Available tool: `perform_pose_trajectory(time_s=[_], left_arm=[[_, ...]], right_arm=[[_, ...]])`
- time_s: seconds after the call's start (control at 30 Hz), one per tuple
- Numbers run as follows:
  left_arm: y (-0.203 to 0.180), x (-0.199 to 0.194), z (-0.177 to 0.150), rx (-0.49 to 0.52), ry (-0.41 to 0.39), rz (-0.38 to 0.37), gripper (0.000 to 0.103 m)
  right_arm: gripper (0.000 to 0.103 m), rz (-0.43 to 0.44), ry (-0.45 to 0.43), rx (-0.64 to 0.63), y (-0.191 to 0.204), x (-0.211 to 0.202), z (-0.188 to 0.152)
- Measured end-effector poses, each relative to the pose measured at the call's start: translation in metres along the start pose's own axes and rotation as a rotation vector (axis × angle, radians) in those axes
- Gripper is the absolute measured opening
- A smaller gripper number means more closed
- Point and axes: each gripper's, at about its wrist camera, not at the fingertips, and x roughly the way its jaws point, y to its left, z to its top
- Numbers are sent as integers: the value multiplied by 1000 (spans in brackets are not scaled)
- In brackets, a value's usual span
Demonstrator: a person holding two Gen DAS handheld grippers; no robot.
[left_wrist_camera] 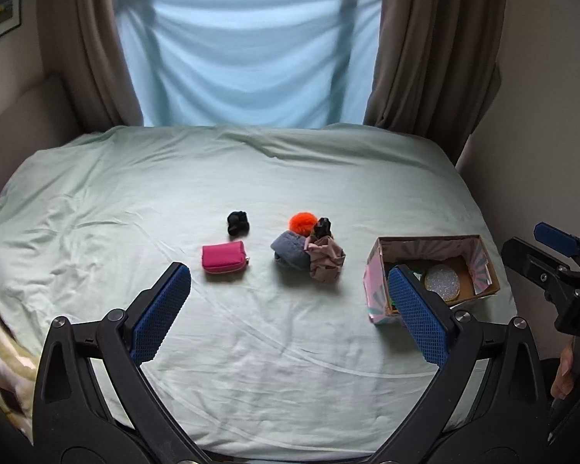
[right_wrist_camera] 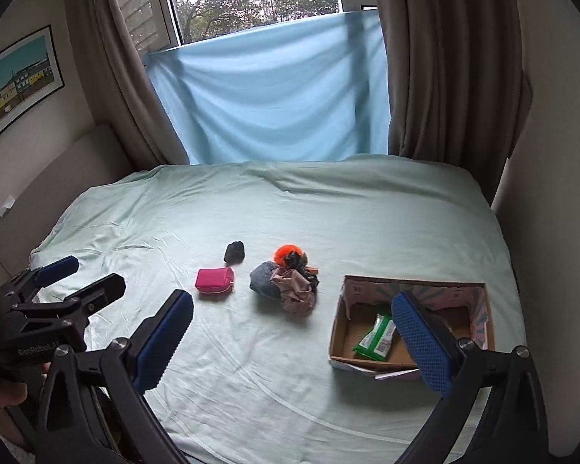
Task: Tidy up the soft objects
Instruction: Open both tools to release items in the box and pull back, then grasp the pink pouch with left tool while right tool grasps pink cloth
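Observation:
On the pale green bed sheet (left_wrist_camera: 251,178) lie a pink zip pouch (left_wrist_camera: 224,257), a black soft lump (left_wrist_camera: 237,223), an orange pompom (left_wrist_camera: 302,221), a grey-blue cloth (left_wrist_camera: 289,252) and a pink crumpled cloth (left_wrist_camera: 324,263) with a dark item on top. They also show in the right wrist view: pouch (right_wrist_camera: 215,280), black lump (right_wrist_camera: 234,252), pile (right_wrist_camera: 286,282). An open cardboard box (left_wrist_camera: 483,266) (right_wrist_camera: 340,332) sits at the right, holding a glittery round disc (left_wrist_camera: 441,282) and a green packet (right_wrist_camera: 377,338). My left gripper (left_wrist_camera: 290,309) is open and empty, above the near sheet. My right gripper (right_wrist_camera: 294,344) is open and empty, near the box.
A light blue sheet (left_wrist_camera: 247,54) hangs over the window between brown curtains (left_wrist_camera: 425,46). A picture (right_wrist_camera: 17,77) hangs on the left wall. A folded yellowish blanket (left_wrist_camera: 0,355) lies at the bed's left edge. Each gripper shows at the edge of the other's view.

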Motion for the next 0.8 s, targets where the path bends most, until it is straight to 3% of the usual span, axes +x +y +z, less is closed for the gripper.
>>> perform_pose_trajectory(time_s=[0.4,0.6,0.8], left_arm=[[80,46,15,99,27,-71,102],[111,103,27,191,84,-134,102],[130,188,22,318,131,-232,102]], right_arm=[[102,-66,8,58,56,52,2],[102,-147,-13,95,76,95,2],[102,-222,38,118,75,170,-13]])
